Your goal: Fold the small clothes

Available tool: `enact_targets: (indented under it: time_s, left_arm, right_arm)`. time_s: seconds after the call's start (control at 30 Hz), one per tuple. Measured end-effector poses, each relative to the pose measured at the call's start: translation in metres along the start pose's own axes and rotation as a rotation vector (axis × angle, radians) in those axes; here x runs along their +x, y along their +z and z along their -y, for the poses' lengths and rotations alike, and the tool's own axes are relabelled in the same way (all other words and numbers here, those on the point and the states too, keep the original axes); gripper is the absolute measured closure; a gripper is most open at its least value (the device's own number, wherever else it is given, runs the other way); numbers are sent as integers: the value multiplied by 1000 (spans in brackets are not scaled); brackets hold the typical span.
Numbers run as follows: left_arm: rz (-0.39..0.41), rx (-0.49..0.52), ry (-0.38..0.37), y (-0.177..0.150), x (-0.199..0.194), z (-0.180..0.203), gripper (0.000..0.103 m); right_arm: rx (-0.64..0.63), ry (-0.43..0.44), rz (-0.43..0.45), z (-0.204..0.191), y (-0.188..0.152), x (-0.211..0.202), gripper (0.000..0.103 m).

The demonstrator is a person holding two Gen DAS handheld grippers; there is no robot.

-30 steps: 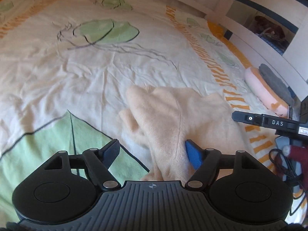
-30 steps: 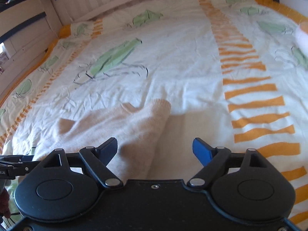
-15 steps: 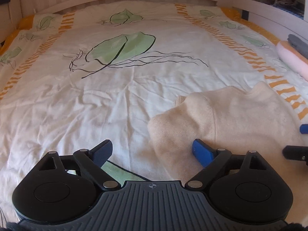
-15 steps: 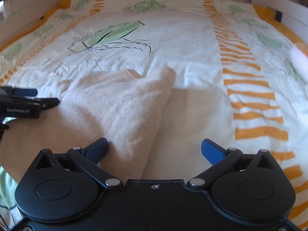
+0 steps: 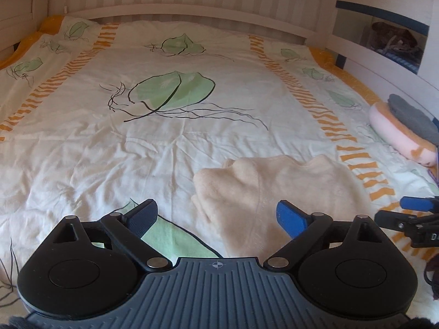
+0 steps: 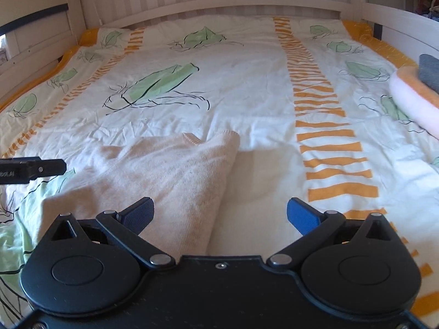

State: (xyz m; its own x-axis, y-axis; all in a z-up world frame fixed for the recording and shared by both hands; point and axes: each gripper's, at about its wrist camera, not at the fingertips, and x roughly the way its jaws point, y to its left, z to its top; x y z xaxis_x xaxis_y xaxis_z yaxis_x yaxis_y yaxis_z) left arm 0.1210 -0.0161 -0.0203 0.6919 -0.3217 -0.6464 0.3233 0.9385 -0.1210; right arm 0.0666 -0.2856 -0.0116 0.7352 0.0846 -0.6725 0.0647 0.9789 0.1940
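The cream garment (image 5: 271, 192) lies folded over on itself on the bedspread (image 5: 109, 148), near the bed's foot; it looks partly folded, perhaps needing another fold. Both the left gripper (image 5: 216, 213) and right gripper (image 6: 219, 211) hover beside it, jaws apart, holding nothing.

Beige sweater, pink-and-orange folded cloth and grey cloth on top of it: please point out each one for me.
beige sweater (image 5: 274, 189): left wrist view, on its upper folded layer.
pink-and-orange folded cloth (image 5: 395, 134): left wrist view, on its pink side.
grey cloth (image 5: 411, 115): left wrist view, on its top surface.
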Motion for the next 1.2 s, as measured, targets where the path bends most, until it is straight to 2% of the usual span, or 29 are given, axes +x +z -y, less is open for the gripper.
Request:
enact_targets:
  time_s: [0.23, 0.47, 0.67, 0.87, 0.97, 1.1, 1.2]
  left_arm:
    - [-34, -19, -36, -21, -25, 23, 9]
    - [-46, 5, -5, -37, -43, 42, 9]
    - [-18, -11, 10, -44, -56, 47, 9]
    - [-29, -14, 75, -49, -62, 50, 9]
    - [-53, -6, 129, -51, -61, 53, 9]
    - [-92, 31, 239, -53, -58, 58, 9]
    - [-116, 35, 245, -55, -55, 58, 9]
  right_arm:
    - [35, 30, -23, -10, -16, -27, 0]
    - [-66, 24, -25, -32, -37, -48, 0]
    - [-58, 11, -20, -33, -45, -61, 1]
    - [-45, -73, 0, -30, -47, -71, 1]
    - [-42, -69, -3, -29, -48, -72, 1]
    - [-37, -48, 0, -30, -49, -73, 1]
    - [-42, -46, 2, -31, -48, -74, 1]
